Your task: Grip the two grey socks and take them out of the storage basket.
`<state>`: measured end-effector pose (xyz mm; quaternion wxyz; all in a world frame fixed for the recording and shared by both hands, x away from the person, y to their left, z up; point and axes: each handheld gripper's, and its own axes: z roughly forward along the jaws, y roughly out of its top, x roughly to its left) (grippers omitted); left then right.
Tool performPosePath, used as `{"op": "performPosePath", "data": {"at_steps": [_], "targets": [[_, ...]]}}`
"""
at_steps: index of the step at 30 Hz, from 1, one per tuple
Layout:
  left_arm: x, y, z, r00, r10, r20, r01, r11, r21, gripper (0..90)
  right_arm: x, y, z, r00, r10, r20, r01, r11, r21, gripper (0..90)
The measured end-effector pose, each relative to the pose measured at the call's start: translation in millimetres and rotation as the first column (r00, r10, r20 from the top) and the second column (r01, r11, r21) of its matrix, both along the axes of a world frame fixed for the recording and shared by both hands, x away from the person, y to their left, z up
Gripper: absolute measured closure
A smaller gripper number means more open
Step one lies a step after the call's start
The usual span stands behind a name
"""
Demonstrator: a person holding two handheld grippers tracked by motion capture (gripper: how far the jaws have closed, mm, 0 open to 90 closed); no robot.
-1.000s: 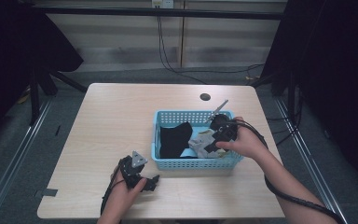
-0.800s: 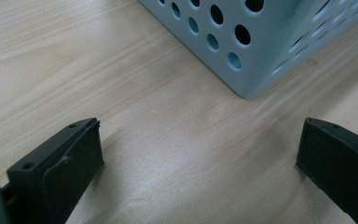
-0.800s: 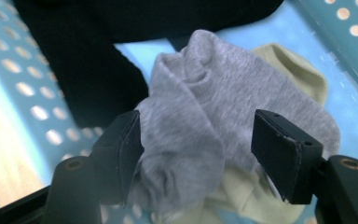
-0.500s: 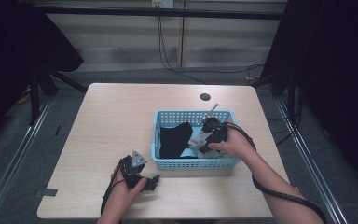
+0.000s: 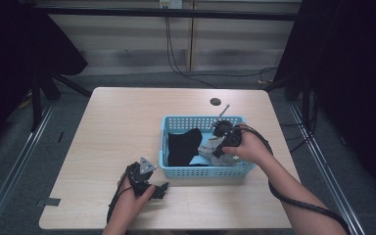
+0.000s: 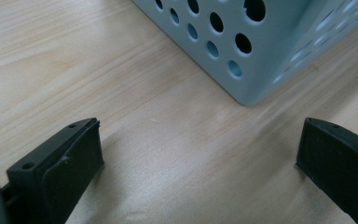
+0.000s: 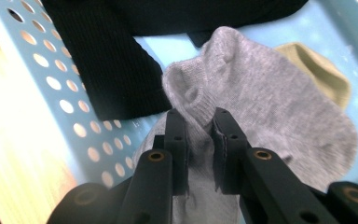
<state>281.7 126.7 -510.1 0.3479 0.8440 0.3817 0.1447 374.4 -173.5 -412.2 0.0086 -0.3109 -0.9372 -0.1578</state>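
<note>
Pinching a fold of the grey sock (image 7: 261,107), the right gripper (image 7: 198,123) was seen inside the blue basket (image 5: 203,171), its jaws having just been closing until the knit was bunched up between them. Just beyond the jaw tips and to their left, a black ribbed garment (image 7: 116,70) was draped over the basket floor, one edge of it touching the sock's cuff. To the right of the jaws and farther off, a beige sock (image 7: 319,74) was partly covered by the grey one. The perforated basket wall (image 7: 65,112) was found close on the left of the jaws, with the wooden table (image 7: 9,140) beyond it. The left gripper (image 6: 198,154) was held low over the table, outside the basket, its jaws spread wide with nothing between them but bare wood. Ahead of those jaws, a corner of the basket (image 6: 247,56) was found, near but apart from both tips. In the high view, the left gripper (image 5: 162,188) was placed just beside the basket's near left corner.
</note>
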Motion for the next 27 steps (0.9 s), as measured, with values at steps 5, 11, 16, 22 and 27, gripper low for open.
{"op": "performPosePath", "data": {"at_steps": [5,11,16,22,27], "targets": [[0.3,0.4,0.2,1.0,-0.004,0.004,0.004,1.0,0.006,0.0,-2.2,-2.5,12.4,1.0,-0.003,0.008,0.003,1.0,-0.001,77.9],[0.1,0.4,0.4,1.0,-0.003,0.003,0.003,1.0,0.007,0.0,-6.3,-6.5,34.6,0.9998,0.0,0.018,0.0,1.0,0.007,77.8],[-0.1,0.3,0.4,1.0,-0.003,0.005,0.003,0.9999,0.01,0.0,-8.9,-10.2,49.2,0.9994,0.005,0.034,-0.006,0.9999,0.009,77.7],[-0.2,0.4,0.5,1.0,-0.002,0.003,0.001,0.9999,0.011,0.0,-10.6,-17.4,65.2,0.9986,-0.001,0.054,0.001,1.0,0.0,77.7],[-0.3,0.3,0.5,1.0,-0.001,0.003,0.001,0.9999,0.01,0.0,-10.6,-25.6,74.2,0.9981,-0.012,0.06,0.012,0.9999,0.008,77.7]]}}
